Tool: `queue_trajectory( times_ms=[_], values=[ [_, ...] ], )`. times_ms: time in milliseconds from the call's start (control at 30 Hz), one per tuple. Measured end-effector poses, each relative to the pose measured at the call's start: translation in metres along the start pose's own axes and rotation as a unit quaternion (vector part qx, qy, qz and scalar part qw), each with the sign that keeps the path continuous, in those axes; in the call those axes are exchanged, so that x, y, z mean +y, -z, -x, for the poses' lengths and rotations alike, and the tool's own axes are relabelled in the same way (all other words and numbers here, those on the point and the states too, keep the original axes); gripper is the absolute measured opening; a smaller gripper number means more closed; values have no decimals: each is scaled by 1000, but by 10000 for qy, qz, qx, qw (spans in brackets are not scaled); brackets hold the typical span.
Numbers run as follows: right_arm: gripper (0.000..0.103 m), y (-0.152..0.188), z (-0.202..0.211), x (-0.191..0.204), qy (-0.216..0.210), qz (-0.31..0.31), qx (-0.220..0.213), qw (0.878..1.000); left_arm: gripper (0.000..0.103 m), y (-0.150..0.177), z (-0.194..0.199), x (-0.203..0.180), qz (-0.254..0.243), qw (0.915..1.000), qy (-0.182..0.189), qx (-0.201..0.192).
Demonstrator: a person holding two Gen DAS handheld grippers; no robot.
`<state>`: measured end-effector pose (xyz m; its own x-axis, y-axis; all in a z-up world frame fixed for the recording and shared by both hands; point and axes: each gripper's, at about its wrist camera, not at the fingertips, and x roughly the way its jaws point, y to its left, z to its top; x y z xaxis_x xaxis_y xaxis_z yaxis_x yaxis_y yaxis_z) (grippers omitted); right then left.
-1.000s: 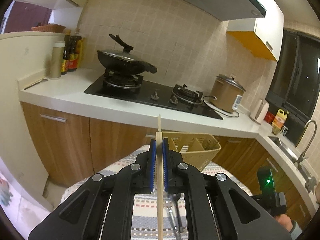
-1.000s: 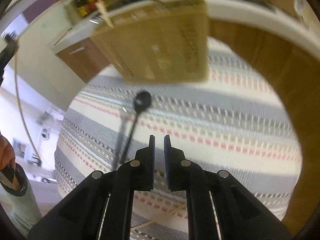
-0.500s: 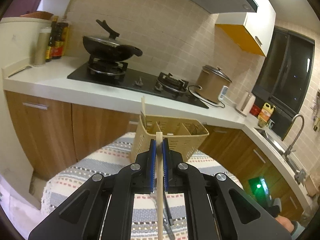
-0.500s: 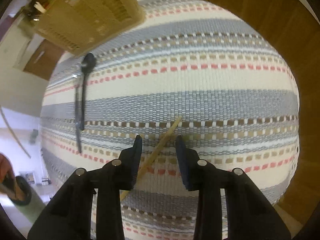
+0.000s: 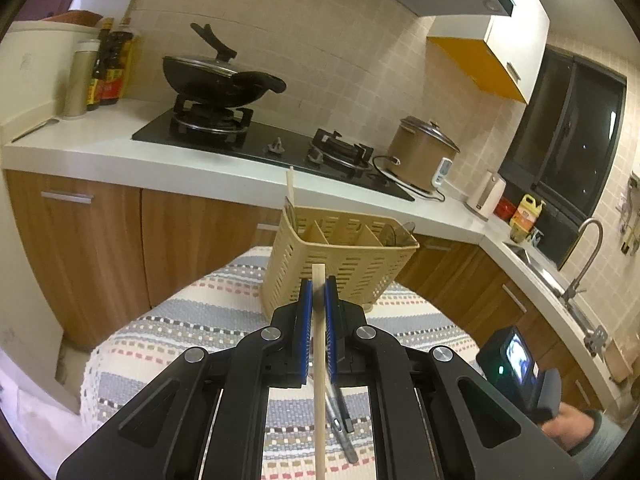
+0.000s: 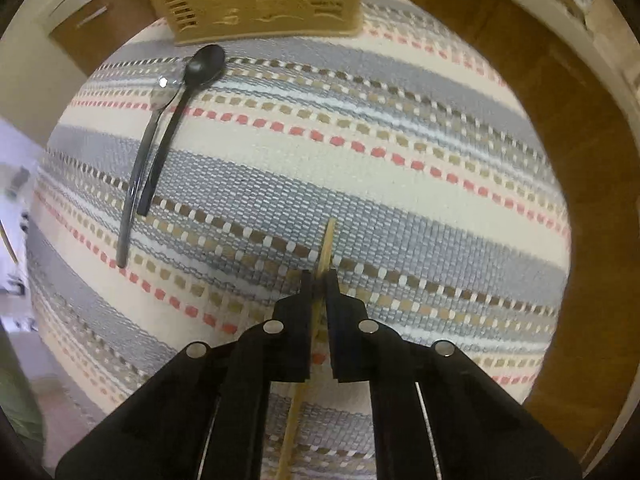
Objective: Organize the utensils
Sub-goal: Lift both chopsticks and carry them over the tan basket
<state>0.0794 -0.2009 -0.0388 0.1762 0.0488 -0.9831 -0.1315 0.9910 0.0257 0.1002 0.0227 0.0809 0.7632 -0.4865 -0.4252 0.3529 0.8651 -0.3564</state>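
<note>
The left claw (image 5: 319, 300) is pressed together on a wooden chopstick (image 5: 319, 364), which runs lengthwise between the blue pads (image 5: 305, 320) and projects slightly past the tips. Directly ahead stands a beige slotted utensil basket (image 5: 336, 264) on the striped cloth (image 5: 192, 328) of the tabletop; one chopstick (image 5: 291, 188) stands upright in its left compartment.

The right claw (image 6: 319, 280) points steeply down at the cloth. Its jaws have just been closing and now pinch a second chopstick (image 6: 326, 244) lying on the cloth. A black spoon (image 6: 188, 104) and a metal spoon (image 6: 136, 176) lie side by side, well to the left, near the basket base.
</note>
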Motion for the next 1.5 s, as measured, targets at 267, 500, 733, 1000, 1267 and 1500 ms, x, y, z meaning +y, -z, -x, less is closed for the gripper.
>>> queue_trajectory(
  times_ms=[267, 500, 733, 1000, 1267, 1500],
  values=[
    [5, 9, 5, 11, 268, 494, -126, 9983, 4, 0, -5, -12, -125, 9999, -56, 63],
    [4, 22, 72, 3, -322, 488, -1324, 9895, 4, -22, 5, -15, -79, 9993, -271, -254],
    [3, 13, 160, -7, -803, 371, -2879, 9536, 4, -55, 18, -31, -225, 9958, -437, -769],
    [3, -74, 233, -13, -899, 320, -3761, 9217, 4, -107, 19, -58, -435, 9869, -662, -1405],
    [3, -132, 297, -26, -1056, 165, -4443, 8895, 4, -158, -7, -62, -388, 9775, -574, -1994],
    [3, -183, 279, -28, -438, 34, -4575, 8881, 4, -169, -56, -50, -320, 9767, -603, -2033]
  ],
)
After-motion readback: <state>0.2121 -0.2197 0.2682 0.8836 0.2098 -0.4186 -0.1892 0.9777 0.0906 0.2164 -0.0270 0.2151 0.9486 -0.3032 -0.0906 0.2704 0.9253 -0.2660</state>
